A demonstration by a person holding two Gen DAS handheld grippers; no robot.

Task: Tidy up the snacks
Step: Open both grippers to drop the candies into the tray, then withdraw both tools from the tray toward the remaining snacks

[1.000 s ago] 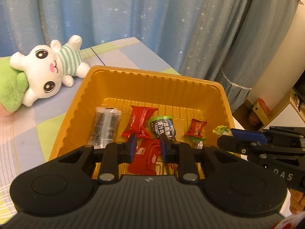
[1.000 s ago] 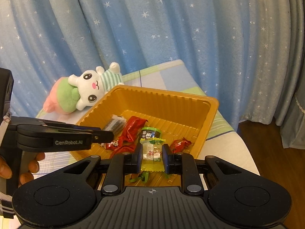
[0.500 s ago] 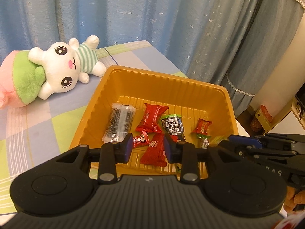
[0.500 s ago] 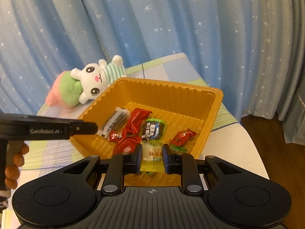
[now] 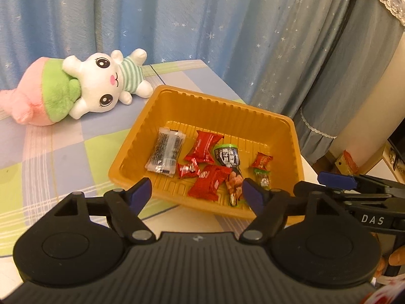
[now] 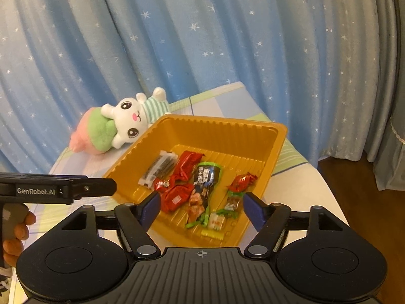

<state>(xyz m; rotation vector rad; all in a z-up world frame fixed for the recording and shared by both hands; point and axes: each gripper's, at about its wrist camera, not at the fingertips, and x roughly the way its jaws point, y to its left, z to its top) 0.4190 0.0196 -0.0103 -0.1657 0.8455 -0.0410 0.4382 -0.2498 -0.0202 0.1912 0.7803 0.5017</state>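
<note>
Orange plastic formed the ribbed tray [image 5: 276, 136] that stood on the bench [image 5: 58, 149], holding the wrapped snacks: red packets [image 5: 203, 145], a clear dark bar [image 5: 165, 153], a black pouch [image 5: 226, 155] and a small yellow jelly [image 6: 216, 221]. The left gripper [image 5: 197, 191] and the right gripper [image 6: 201, 206] hung over the tray's near edge, jaws opening wide, gripping nothing. A checked cloth covered the bench, a plush rabbit [image 5: 101, 86] lay beside the tray, and blue starred curtains [image 6: 202, 38] hung behind.
</note>
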